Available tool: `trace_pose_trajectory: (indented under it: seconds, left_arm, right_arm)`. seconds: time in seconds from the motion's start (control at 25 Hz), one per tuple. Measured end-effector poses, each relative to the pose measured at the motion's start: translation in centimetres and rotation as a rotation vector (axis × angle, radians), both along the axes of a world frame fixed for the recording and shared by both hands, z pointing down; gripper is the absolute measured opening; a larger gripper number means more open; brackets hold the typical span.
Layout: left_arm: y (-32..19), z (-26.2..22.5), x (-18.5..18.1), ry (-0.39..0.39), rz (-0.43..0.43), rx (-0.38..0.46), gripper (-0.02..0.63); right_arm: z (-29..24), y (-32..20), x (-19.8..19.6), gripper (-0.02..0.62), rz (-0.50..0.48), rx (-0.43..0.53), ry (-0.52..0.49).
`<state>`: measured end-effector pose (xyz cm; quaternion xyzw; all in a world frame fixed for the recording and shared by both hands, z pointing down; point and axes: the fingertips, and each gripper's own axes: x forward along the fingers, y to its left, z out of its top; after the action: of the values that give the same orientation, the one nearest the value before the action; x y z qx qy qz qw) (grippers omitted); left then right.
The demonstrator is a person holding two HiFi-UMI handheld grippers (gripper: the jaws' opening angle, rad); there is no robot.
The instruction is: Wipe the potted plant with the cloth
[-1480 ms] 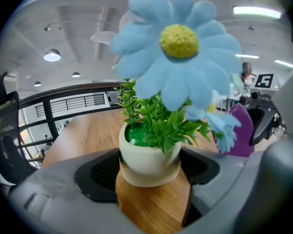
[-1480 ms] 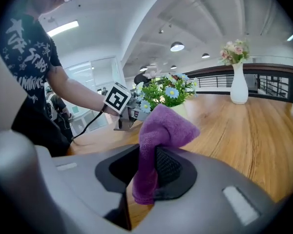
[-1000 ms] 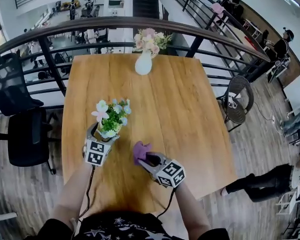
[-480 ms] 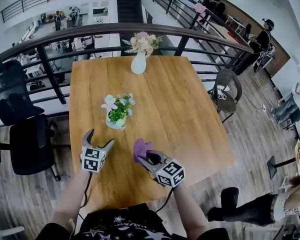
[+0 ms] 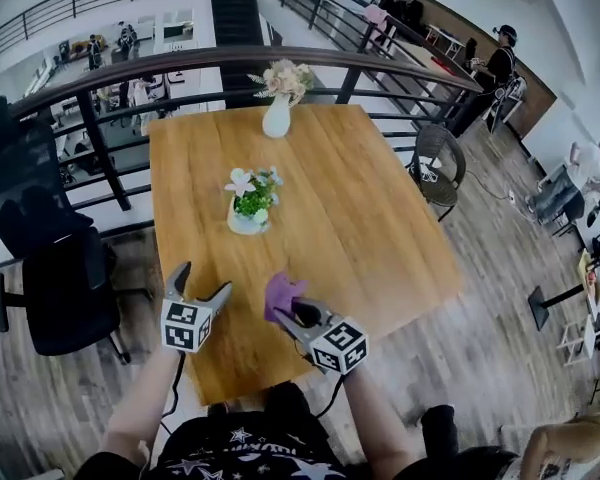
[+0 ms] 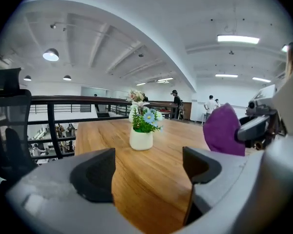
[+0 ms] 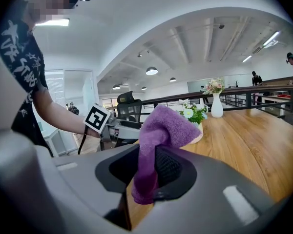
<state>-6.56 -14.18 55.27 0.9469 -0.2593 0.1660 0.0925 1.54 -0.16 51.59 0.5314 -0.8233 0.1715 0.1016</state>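
Note:
A small potted plant [image 5: 251, 200] with white and blue flowers in a pale pot stands on the wooden table [image 5: 360, 208], left of its middle; it also shows ahead in the left gripper view, potted plant [image 6: 142, 129]. My left gripper [image 5: 200, 286] hovers near the table's front edge, well short of the plant, jaws open and empty. My right gripper [image 5: 285, 304] sits beside it to the right, shut on a purple cloth [image 5: 281, 295] that sticks up from its jaws, purple cloth [image 7: 158, 140].
A white vase with pale flowers [image 5: 277, 98] stands at the table's far edge by a black railing [image 5: 100, 73]. A black office chair [image 5: 50, 268] is left of the table, a wicker chair [image 5: 435, 173] to its right. People stand far off.
Both grippers have drawn back toward the table's front edge and lifted. The left gripper was at the pot a second ago and now stands apart from it. The cloth stays in the right gripper.

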Motion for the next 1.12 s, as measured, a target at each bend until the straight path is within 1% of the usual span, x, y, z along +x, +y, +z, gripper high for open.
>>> trace_pose_trajectory:
  seconds: [0.16,0.28,0.4,0.44,0.52,0.6,0.76,0.96,1.12]
  left_arm:
    - [2.3,-0.8,-2.7,0.031,0.041,0.006,0.436]
    - [3.9,-1.7,-4.3,0.058,0.081,0.025,0.436]
    - [5.3,-2.4,-5.7,0.081,0.130,0.033,0.433]
    - [5.8,-2.6,-6.1,0.086,0.144,0.031,0.417]
    - [6.6,-2.9,-7.1,0.091,0.166,0.033,0.333]
    - [7.2,-3.0,-7.8,0.094,0.185,0.031,0.276]
    - [8.2,-2.6,-8.7,0.106,0.213,0.000,0.208]
    - [8.8,-2.5,-8.9,0.116,0.223,-0.013,0.129]
    - [10.0,-2.7,-8.9,0.127,0.237,-0.017,0.112]
  right_arm:
    - [-0.8,1.6,-2.6,0.086,0.062,0.023,0.000]
    - [-1.4,2.9,-4.1,0.086,0.116,0.043,-0.022]
    - [-1.4,4.1,-5.5,0.086,0.162,0.044,-0.042]
    - [-1.3,4.5,-5.9,0.086,0.172,0.039,-0.041]
    - [-1.2,5.2,-6.7,0.086,0.186,0.029,-0.031]
    - [-1.4,5.8,-7.3,0.084,0.199,0.028,-0.029]
    - [-2.1,6.3,-8.1,0.084,0.213,0.037,-0.025]
    - [-2.2,7.1,-8.1,0.084,0.226,0.035,-0.007]
    - [-2.7,7.8,-7.3,0.083,0.255,0.043,-0.027]
